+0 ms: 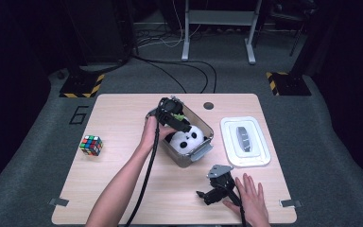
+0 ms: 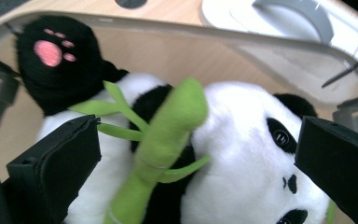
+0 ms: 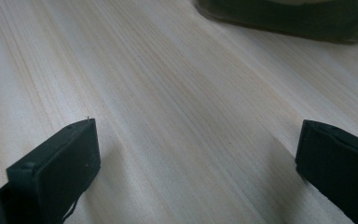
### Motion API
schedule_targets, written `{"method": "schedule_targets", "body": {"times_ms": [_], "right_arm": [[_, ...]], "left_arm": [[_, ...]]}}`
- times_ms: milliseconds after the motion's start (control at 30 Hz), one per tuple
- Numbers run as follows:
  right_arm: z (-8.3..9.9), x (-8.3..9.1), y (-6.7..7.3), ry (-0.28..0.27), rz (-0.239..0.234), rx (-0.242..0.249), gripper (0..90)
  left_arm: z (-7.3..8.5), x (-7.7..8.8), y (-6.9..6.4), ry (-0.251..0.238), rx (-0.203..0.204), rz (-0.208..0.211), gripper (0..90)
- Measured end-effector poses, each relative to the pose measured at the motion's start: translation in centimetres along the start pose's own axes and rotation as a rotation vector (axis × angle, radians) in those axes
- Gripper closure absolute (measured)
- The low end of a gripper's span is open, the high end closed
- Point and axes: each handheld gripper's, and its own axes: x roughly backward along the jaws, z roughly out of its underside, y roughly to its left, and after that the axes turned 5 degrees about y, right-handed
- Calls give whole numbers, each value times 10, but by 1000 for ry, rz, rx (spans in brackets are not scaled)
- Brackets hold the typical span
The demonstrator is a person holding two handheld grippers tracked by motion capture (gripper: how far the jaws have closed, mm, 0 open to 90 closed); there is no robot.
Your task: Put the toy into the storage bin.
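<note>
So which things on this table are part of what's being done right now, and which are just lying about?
In the job:
- panda plush
- clear container holding it
- left gripper, fingers open either side of the panda
- white lid, probably the container's

Lying about:
- puzzle cube
- right gripper, resting open on the table

The high view looks forward and down over the whole pale wooden worktop. The left gripper view peers closely into the clear plastic box, shared with the high view. The right gripper view skims bare worktop near its front edge.
</note>
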Motion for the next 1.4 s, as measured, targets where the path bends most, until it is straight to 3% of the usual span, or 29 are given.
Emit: {"method": "schedule_targets", "body": {"times_ms": [100,200,333,433,600,833,933,1400], "right_arm": [[0,0,0,0,0,1,0],[0,0,0,0,0,0,0],[0,0,0,0,1,1,0],[0,0,0,0,1,1,0],[0,0,0,0,-1,2,0],[0,0,0,1,-1,1,0],[0,0,0,0,-1,1,0],[0,0,0,0,-1,-1,0]], "left_arm": [[0,-13,-7,83,-33,-31,16],[1,-21,-8,105,-21,-37,0],[-2,-28,-17,160,-49,-101,2],[-3,-28,-19,166,-54,-109,3],[3,-16,-10,75,-30,-45,7],[16,6,-3,-37,-10,-26,1],[21,17,0,-84,8,-42,1],[56,61,26,-203,50,-92,1]]}}
